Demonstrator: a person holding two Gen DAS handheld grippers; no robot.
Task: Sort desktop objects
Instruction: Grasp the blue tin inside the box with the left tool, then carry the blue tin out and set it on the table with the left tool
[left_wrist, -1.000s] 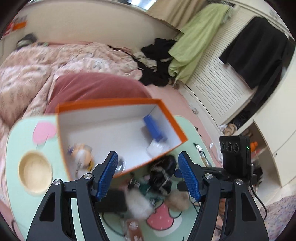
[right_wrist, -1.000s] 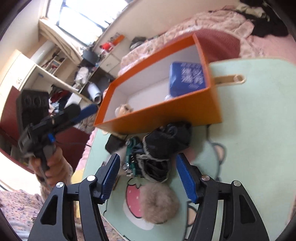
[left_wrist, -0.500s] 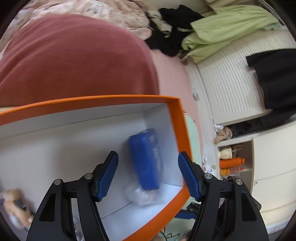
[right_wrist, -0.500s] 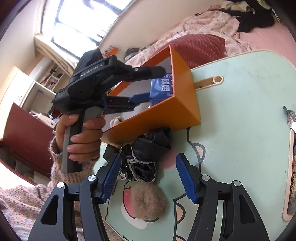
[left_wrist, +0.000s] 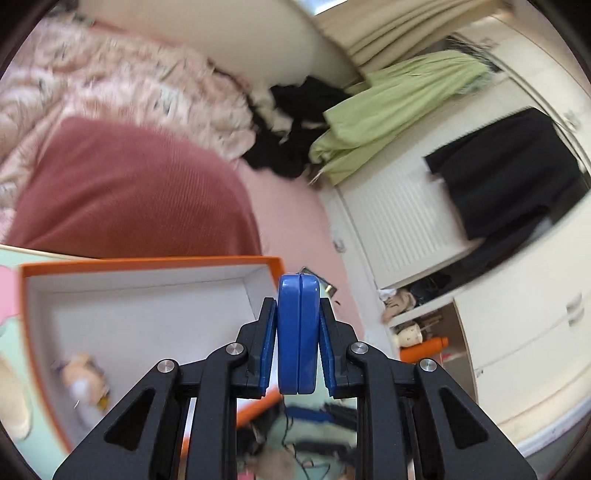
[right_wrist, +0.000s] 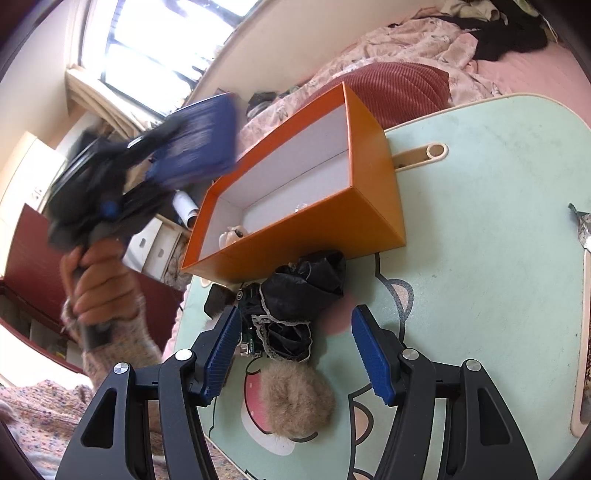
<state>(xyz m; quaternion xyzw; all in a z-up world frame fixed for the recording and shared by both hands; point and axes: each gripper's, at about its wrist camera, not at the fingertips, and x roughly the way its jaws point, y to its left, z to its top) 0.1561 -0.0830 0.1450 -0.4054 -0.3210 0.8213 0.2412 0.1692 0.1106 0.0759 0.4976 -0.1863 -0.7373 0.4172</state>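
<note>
The blue box (left_wrist: 297, 334), which lay inside the orange box (right_wrist: 325, 225) a moment ago, is now out of it and lifted in the left claw (left_wrist: 297, 332), whose pads press on both its flat sides. In the right wrist view this claw is blurred, above the left end of the orange box. The right claw (right_wrist: 297, 354) stands half open and holds nothing. Between its fingers lie a furry ball (right_wrist: 295, 402), then a black lace cloth (right_wrist: 299, 295) on the green desk (right_wrist: 480, 258). Behind is a bed (right_wrist: 406, 44).
</note>
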